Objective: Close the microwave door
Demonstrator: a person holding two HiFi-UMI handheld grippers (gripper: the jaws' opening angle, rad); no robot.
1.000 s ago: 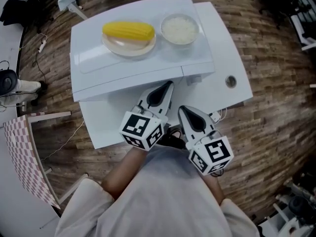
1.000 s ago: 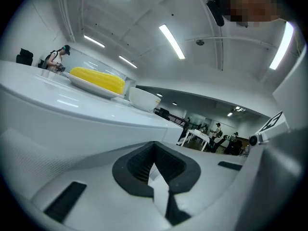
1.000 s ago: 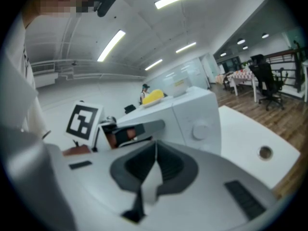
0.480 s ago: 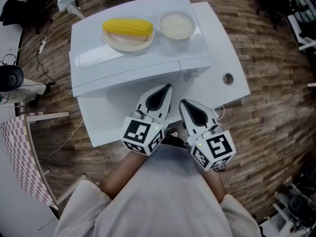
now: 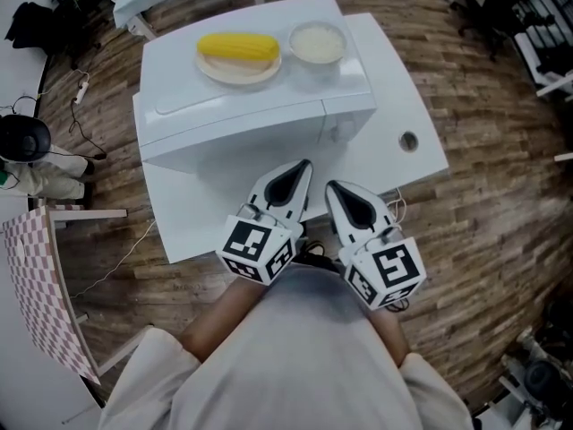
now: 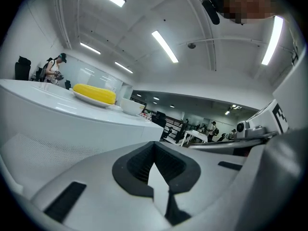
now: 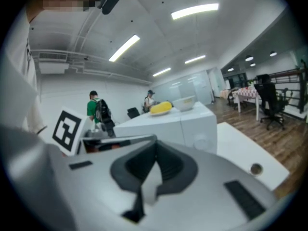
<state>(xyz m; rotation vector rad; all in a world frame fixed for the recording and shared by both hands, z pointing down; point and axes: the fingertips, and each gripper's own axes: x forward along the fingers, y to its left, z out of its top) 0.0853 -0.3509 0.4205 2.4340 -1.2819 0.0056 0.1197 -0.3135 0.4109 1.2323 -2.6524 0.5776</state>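
Door [image 5: 235, 138] of microwave [image 5: 269, 97] sits flush, so probably shut; left hand-held gripper [image 5: 300, 168] and right hand-held gripper [image 5: 336, 191], both clenched on nothing, hover before microwave, likely kept off it.

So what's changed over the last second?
Hardly anything. The microwave sits slightly higher in the head view, likely the person's head shifting. The left gripper and right gripper stay shut, empty, side by side; the corn and bowl stay on top.
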